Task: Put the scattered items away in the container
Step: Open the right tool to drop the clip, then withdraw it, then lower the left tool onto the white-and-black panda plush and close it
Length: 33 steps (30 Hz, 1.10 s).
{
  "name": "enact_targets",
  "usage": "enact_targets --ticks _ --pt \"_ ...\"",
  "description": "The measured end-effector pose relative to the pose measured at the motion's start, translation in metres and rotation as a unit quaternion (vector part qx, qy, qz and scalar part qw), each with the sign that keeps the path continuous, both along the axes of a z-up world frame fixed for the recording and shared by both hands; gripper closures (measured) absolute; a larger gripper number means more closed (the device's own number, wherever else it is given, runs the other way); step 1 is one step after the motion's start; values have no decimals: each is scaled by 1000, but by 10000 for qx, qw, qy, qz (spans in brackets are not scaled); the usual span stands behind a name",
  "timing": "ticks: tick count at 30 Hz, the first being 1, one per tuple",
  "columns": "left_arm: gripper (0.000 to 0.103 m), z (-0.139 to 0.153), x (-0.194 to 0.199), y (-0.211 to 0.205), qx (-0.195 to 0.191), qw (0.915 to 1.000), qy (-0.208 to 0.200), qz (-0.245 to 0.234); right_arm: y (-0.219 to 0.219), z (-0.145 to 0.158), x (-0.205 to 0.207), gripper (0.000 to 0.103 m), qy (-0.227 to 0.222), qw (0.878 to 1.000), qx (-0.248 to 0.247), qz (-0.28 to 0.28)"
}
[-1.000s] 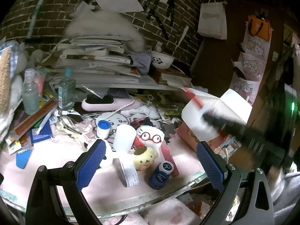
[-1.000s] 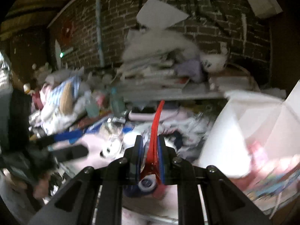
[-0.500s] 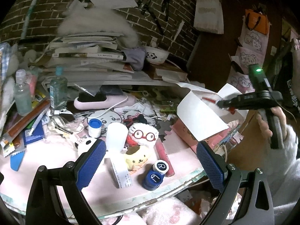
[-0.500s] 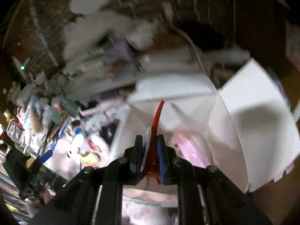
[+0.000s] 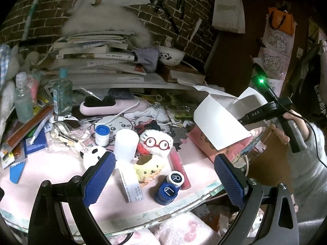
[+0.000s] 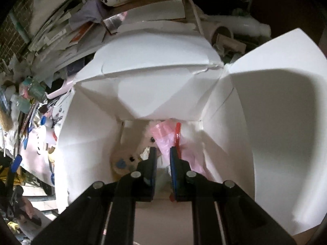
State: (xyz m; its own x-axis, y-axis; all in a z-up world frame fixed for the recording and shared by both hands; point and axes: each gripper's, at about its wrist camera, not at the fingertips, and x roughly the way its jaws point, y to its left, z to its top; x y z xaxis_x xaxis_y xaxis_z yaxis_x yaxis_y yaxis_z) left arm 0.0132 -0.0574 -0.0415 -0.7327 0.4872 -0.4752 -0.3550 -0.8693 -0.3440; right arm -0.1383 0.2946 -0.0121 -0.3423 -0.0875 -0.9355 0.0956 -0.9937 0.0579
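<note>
The container is a pink box with open white flaps [image 5: 218, 122] at the table's right; its white inner wall [image 6: 92, 132] fills the right wrist view. My right gripper [image 6: 163, 150] points down into it, jaws close together with nothing visible between them. A red clip [image 6: 177, 130] lies just past the right fingertip on a pink bag [image 6: 163, 136] in the box. My left gripper [image 5: 164, 179] hangs wide open over the table's front, above a yellow plush [image 5: 148, 166], a plush with red glasses [image 5: 156, 141], a white cup [image 5: 125, 143], a blue lens case [image 5: 168, 189] and a pink tube [image 5: 179, 167].
A tall stack of books [image 5: 92, 55] and a panda bowl [image 5: 170, 56] fill the back. Bottles [image 5: 62, 96], pens and packets crowd the left. A pink hairbrush [image 5: 110, 106] lies mid-table. The glass table edge [image 5: 143, 218] runs below the left gripper. A hand [image 5: 294, 120] holds the right gripper.
The right gripper swung right over the box and tipped down into it. The red clip that stood between its pads now lies inside the box. The left gripper stayed put.
</note>
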Motion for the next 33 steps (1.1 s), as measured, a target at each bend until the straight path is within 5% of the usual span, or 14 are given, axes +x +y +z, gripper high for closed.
enact_targets --ticks 9,13,19,28,33 --pt "6 -1 1 0 -6 10000 -11 0 -3 8 9 84 94 9999 117 4" --pt "6 -8 -2 -2 -22 9999 -92 56 -14 29 25 62 732 9972 -155 59" --pt "6 -24 -6 -5 -70 9997 -218 105 -65 58 75 57 2034 9701 -886 987" --pt "7 -40 -14 -27 -360 9966 -121 735 -150 20 130 48 2465 9290 -1472 2337" --pt "8 -51 -34 -45 -34 9935 -307 1095 -170 -20 141 47 2184 9360 -1450 2351"
